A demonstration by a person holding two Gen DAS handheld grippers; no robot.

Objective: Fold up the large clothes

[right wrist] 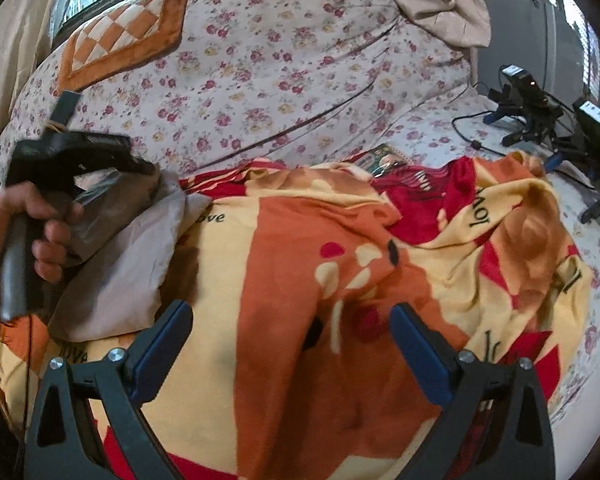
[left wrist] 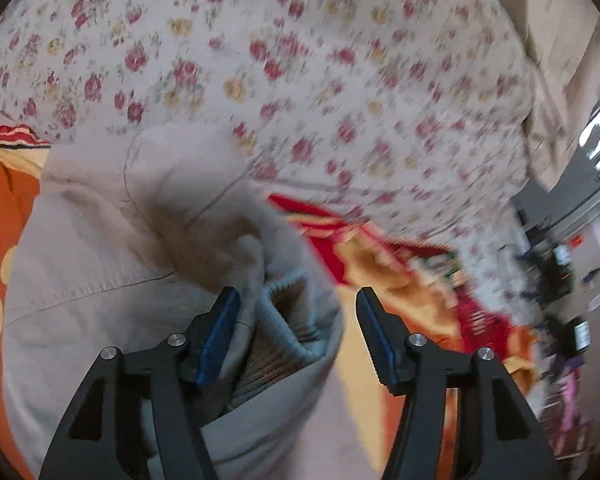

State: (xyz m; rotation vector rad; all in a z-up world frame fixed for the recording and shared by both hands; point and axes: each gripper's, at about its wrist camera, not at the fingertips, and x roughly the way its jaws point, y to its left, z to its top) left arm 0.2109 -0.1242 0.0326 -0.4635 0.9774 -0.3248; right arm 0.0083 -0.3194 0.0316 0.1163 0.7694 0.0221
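On the bed, over a cream cotton sheet printed with small red and yellow roses (right wrist: 284,92), lies a soft fleece blanket in orange, yellow and red blocks (right wrist: 300,264), rumpled along its far edge, with black lettering that reads "love". A beige woven garment with stitched seams and a ribbed knit cuff (left wrist: 112,264) rests on the blanket's left side. The left claw (left wrist: 298,300) stands half open, the cuff between its blue ridged pads without being pinched. The right claw (right wrist: 292,312) gapes wide and empty above the blanket. An orange-and-cream checked cushion (right wrist: 116,48) sits at the far left corner.
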